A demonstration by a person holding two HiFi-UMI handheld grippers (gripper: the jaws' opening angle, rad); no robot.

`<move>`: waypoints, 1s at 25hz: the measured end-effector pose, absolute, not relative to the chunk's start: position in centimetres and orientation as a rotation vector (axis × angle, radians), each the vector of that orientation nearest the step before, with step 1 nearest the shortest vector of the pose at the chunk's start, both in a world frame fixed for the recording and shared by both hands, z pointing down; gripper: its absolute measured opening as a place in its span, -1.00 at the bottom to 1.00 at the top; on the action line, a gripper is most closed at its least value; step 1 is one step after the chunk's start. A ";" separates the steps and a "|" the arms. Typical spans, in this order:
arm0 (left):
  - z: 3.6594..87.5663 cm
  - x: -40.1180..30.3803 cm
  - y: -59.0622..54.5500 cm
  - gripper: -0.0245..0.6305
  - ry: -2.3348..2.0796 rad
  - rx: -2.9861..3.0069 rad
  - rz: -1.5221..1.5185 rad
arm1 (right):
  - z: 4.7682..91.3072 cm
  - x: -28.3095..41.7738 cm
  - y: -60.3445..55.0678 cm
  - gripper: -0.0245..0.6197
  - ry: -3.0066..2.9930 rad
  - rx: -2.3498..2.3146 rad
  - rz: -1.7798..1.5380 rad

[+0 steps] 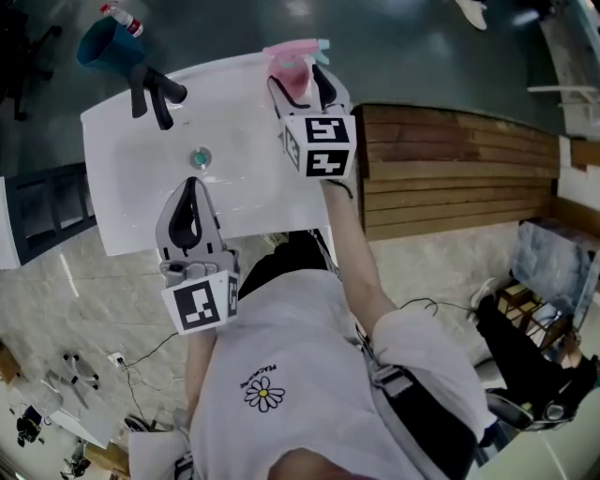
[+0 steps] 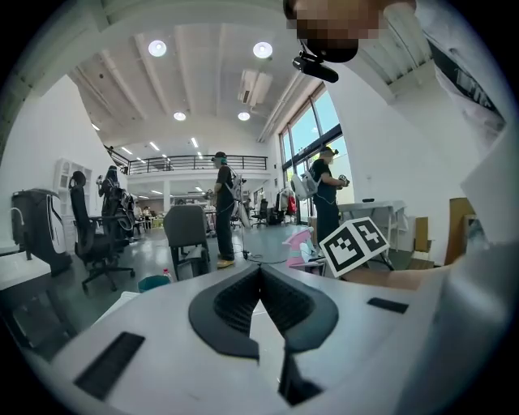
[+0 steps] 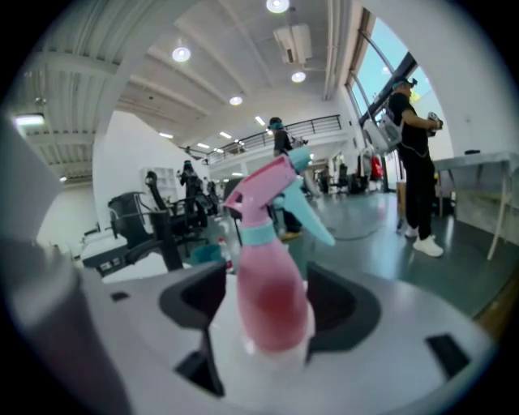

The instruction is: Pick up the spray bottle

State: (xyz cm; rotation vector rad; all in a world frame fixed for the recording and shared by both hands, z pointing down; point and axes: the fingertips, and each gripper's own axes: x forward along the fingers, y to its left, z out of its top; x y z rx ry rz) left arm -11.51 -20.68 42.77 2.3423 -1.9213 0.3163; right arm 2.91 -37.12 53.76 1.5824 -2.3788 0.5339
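**Straddling one pink spray bottle with spread jaws**

Two grippers are in view, each with one marker cube. The right gripper (image 3: 268,280) has its two dark jaws spread wide. A single pink plastic spray bottle with a teal collar and trigger (image 3: 272,312) stands upright between them. It is not pinched: a gap shows between its body and the jaw on the left of the right gripper view, while the other jaw sits very close to it. The nozzle and trigger point towards the right of that view. The gripper's own body hides the bottle's base.

The left gripper (image 1: 193,183) has its jaws pressed together at the tips with nothing between them. It hangs over the near edge of the one white tabletop (image 1: 122,187), well apart from the spray bottle.

From the head view, the spray bottle is at the far edge of the tabletop near its far right corner, framed by the right gripper's jaws.

Three other things are near it:
- One black forked fixture (image 1: 150,92) rests on the tabletop near the far left corner.
- One small round greenish disc (image 1: 201,157) lies around the middle of the tabletop, between the two grippers.
- One teal bucket (image 1: 98,47) stands on the floor beyond the far left corner, with one clear red-capped bottle (image 1: 122,17) at its rim.

To the right, one slatted wooden bench (image 1: 450,169) adjoins the tabletop.
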 end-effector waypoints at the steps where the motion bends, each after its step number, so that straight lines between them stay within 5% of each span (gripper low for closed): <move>1: 42.9 -11.5 -20.8 -0.86 -1.920 2.340 0.322 | 54.1 3.0 -37.4 0.01 -2.373 1.586 0.528; 25: 44.1 -10.7 -20.4 -0.86 -1.933 2.308 0.359 | 56.3 2.3 -38.5 0.02 -2.402 1.540 0.407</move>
